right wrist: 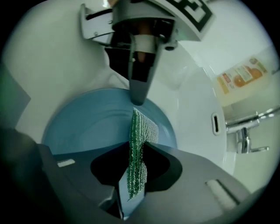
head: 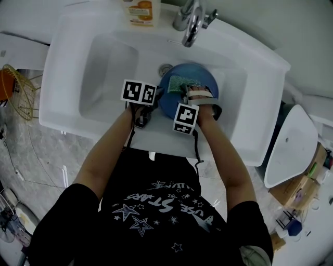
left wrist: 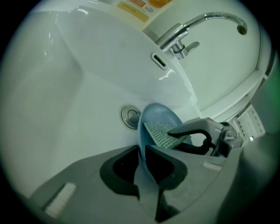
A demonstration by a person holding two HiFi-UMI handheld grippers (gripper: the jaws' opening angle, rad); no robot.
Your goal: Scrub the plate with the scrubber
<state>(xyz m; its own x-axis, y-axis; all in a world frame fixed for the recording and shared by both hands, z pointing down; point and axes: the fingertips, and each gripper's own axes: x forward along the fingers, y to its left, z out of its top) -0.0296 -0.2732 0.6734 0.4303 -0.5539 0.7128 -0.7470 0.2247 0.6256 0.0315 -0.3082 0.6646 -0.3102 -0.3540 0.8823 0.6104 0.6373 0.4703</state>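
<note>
A blue plate [head: 200,79] lies tilted in the white sink basin [head: 109,67], right of the drain. My left gripper [head: 156,98] is shut on the plate's left rim; the rim [left wrist: 141,144] runs edge-on between its jaws. My right gripper [head: 184,91] is shut on a green mesh scrubber [head: 179,81], which rests against the plate's face. The scrubber [right wrist: 139,140] hangs pinched between the right jaws over the plate [right wrist: 87,127]. The left gripper [right wrist: 139,98] shows at that plate's far rim. In the left gripper view the scrubber [left wrist: 159,133] lies on the plate under the right gripper's finger [left wrist: 192,128].
The faucet [head: 190,21] stands at the back of the sink, with an orange-labelled bottle [head: 140,11] to its left. The drain [head: 165,68] sits just behind the plate. An overflow slot [left wrist: 159,60] is in the rear wall. A wire basket [head: 15,91] stands left of the sink.
</note>
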